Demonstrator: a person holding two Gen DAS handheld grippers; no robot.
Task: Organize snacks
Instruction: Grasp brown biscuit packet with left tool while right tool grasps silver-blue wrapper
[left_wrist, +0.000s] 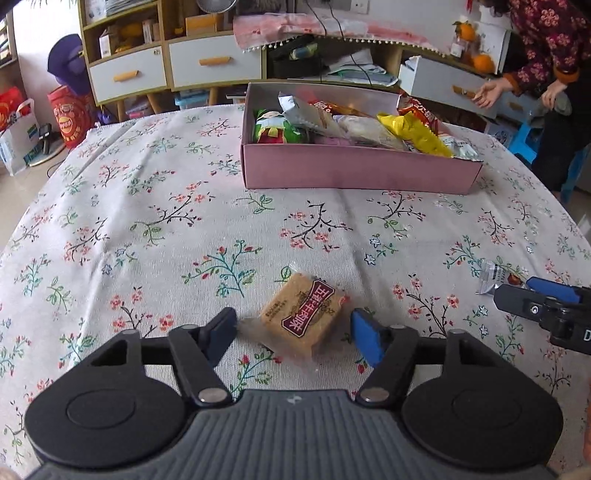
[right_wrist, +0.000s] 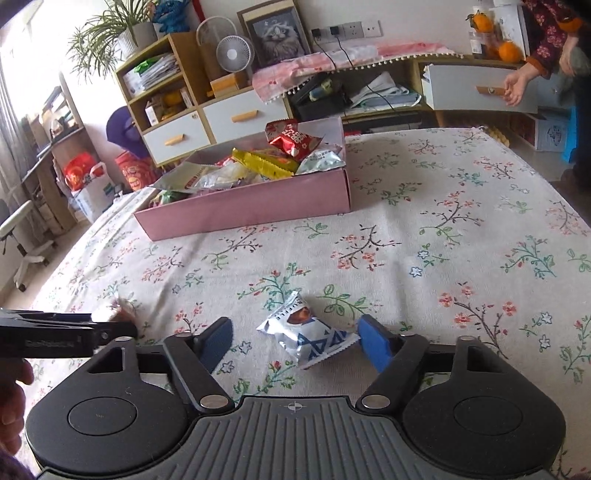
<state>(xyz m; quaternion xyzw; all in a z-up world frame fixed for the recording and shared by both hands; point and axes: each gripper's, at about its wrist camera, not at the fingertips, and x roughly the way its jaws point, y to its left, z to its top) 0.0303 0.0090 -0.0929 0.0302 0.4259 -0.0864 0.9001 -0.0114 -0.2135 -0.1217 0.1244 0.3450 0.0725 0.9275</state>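
Left gripper (left_wrist: 293, 334): blue pads spread either side of a clear-wrapped brown cake bar (left_wrist: 303, 318) with a dark red label. The bar lies flat on the floral tablecloth (left_wrist: 184, 221), set diagonally between the jaws. The wrapper's crinkled edge reaches the left pad; the right pad sits just beside the bar's corner. Firm contact cannot be told, and nothing is lifted.

Right gripper (right_wrist: 293, 338): pads likewise spread around a small silver-and-blue snack packet (right_wrist: 308, 338) lying on the cloth. The packet's sealed right end touches or nearly touches the right pad; there is a clear gap to the left pad. Not pinched.

In the left wrist view the right gripper shows at the right edge with the silver packet at its tip. In the right wrist view the left gripper comes in from the left edge, with part of a hand below it.

Mid-table: a pink cardboard box (left_wrist: 354, 173), open-topped and crowded with snack packs: green, yellow, red and silver wrappers, some poking above the rim. It stands well apart from both loose snacks.

Beyond the table: a low shelf unit with white drawers (left_wrist: 214, 62) and orange handles. At far right, a person in a floral sleeve has a hand (left_wrist: 487, 95) at an open drawer. Oranges (left_wrist: 480, 61) sit above it.
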